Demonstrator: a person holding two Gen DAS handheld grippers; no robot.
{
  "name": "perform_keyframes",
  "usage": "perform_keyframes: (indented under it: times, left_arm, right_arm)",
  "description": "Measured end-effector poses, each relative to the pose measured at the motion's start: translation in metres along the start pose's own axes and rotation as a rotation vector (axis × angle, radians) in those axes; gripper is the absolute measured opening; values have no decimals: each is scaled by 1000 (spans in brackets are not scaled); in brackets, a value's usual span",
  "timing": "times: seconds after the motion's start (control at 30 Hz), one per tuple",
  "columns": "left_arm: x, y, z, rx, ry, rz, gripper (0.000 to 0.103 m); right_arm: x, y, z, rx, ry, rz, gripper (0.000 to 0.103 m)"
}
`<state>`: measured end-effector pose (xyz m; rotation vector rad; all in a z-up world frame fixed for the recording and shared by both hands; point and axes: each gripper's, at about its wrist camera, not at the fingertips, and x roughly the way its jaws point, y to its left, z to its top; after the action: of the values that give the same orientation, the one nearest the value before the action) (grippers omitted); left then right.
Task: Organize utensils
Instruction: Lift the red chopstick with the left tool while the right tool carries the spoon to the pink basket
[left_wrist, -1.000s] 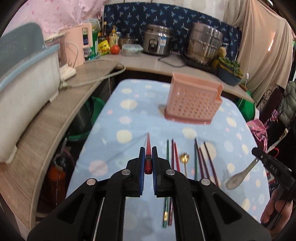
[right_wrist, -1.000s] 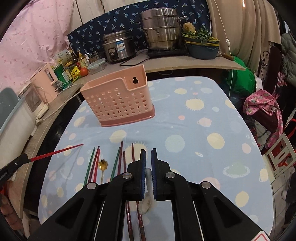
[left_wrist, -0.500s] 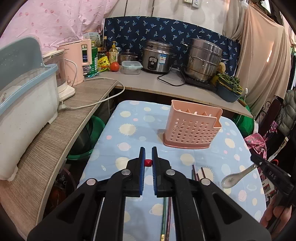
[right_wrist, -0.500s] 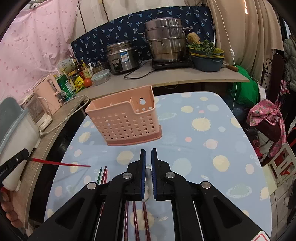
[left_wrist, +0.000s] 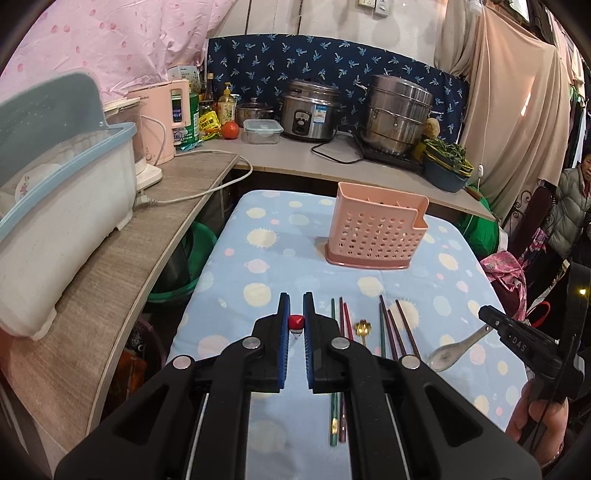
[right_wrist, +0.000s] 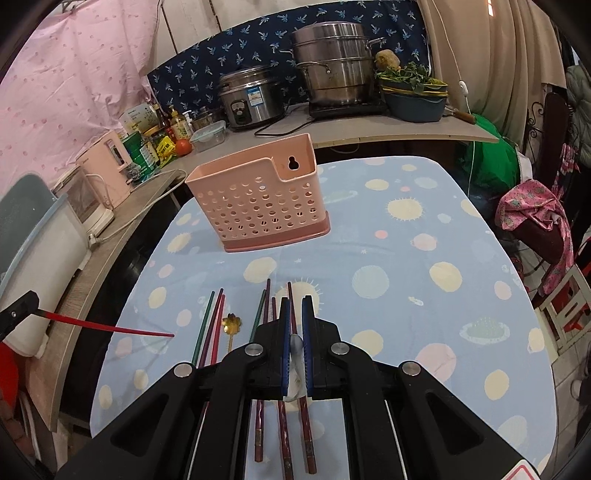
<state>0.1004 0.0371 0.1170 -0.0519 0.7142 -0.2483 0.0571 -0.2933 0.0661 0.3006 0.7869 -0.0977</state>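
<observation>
My left gripper (left_wrist: 296, 299) is shut on a red chopstick (left_wrist: 296, 322), seen end-on between its pads. In the right wrist view the chopstick (right_wrist: 110, 328) juts out from the left gripper (right_wrist: 31, 299), above the table's left edge. My right gripper (right_wrist: 294, 301) is shut on the handle of a white ceramic spoon (right_wrist: 295, 347). The spoon's bowl (left_wrist: 445, 356) hangs over the table's right side. A pink perforated utensil holder (left_wrist: 376, 232) (right_wrist: 258, 206) stands upright farther back. Several chopsticks (left_wrist: 395, 326) (right_wrist: 207, 325) and a small gold spoon (left_wrist: 364, 328) (right_wrist: 232, 323) lie on the blue spotted tablecloth (left_wrist: 280, 229).
A wooden counter (left_wrist: 122, 254) carries a white dish bin (left_wrist: 62, 206) and a pink kettle (left_wrist: 162, 118) on the left. A rice cooker (left_wrist: 308, 110) and steel pot (left_wrist: 397, 114) stand behind. A person in a grey jacket (left_wrist: 570, 206) is at far right.
The left gripper has risen and drawn back with the red chopstick, whose tip now slopes down toward the table. The right gripper keeps the spoon and has barely shifted.
</observation>
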Motion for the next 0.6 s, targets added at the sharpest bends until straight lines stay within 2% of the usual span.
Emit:
perform_keyframes:
  times: [0.37,0.6]
  left_arm:
    - [-35,8,-21,-4,-6,11,7]
    - [-47,1,-19,2,-25,1,7]
  right_arm:
    - [-32,17,-22,-33,-1,8,6]
    - [-40,17,-28,-40,-9,6,6]
